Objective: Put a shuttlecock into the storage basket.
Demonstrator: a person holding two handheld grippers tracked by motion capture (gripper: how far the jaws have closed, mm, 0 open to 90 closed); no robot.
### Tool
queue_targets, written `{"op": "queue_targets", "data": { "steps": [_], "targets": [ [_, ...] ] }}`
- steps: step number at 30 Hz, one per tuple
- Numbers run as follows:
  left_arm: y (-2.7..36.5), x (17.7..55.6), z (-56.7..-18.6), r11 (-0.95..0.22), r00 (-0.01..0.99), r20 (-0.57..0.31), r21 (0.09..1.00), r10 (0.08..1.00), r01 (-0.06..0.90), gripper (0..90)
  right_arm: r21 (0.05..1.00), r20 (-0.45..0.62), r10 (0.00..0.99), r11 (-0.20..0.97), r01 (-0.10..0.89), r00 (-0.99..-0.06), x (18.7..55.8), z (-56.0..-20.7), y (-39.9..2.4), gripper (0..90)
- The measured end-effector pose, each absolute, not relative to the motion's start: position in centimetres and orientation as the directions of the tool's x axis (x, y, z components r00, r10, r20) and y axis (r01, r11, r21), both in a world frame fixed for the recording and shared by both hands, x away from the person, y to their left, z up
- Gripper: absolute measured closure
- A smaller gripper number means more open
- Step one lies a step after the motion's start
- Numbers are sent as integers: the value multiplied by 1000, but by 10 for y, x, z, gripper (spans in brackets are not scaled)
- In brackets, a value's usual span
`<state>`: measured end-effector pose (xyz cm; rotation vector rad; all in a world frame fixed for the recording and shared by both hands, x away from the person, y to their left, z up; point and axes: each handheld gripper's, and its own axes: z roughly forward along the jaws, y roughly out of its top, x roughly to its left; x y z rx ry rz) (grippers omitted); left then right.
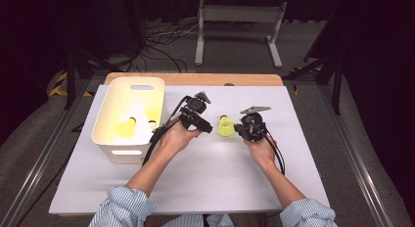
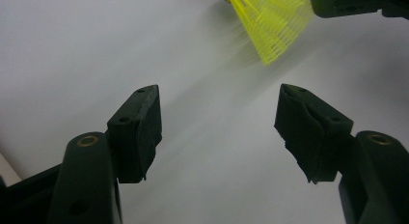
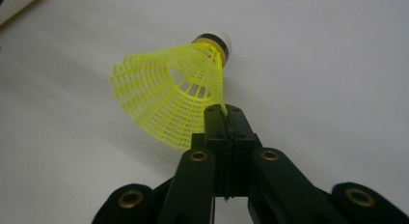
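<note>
A yellow plastic shuttlecock [image 1: 225, 126] with a white cork tip hangs just above the white table [image 1: 195, 178] at its middle. My right gripper [image 1: 241, 128] is shut on the edge of its skirt; in the right gripper view the jaws pinch the mesh rim of the shuttlecock [image 3: 178, 96], whose cork points away. My left gripper [image 1: 209, 128] is open just left of it, nothing between its fingers [image 2: 137, 132]. In the left gripper view the shuttlecock's skirt [image 2: 272, 26] shows at the top right, past the jaws.
A white plastic bin [image 1: 128, 120] stands at the table's left, with two yellow shuttlecocks [image 1: 126, 127] lying inside. A wooden strip [image 1: 193, 79] runs along the table's far edge. Cables and a metal stand lie on the floor beyond.
</note>
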<state>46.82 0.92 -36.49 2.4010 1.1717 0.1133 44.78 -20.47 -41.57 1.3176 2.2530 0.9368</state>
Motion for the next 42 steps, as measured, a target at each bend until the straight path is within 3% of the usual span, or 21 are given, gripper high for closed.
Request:
{"op": "queue_targets", "data": {
  "steps": [28,33,42],
  "targets": [
    [-3,469,-385,-536,635,-118,432,763,725,354,708,42,812,387,591,-582,440,-408,-174,900],
    [-3,470,-386,-535,635,-117,436,763,723,409,708,43,803,396,585,-595,439,-406,-173,900],
    [2,472,-388,-528,633,-141,432,761,732,611,707,50,791,404,581,-610,437,-403,-168,900]
  ]
}}
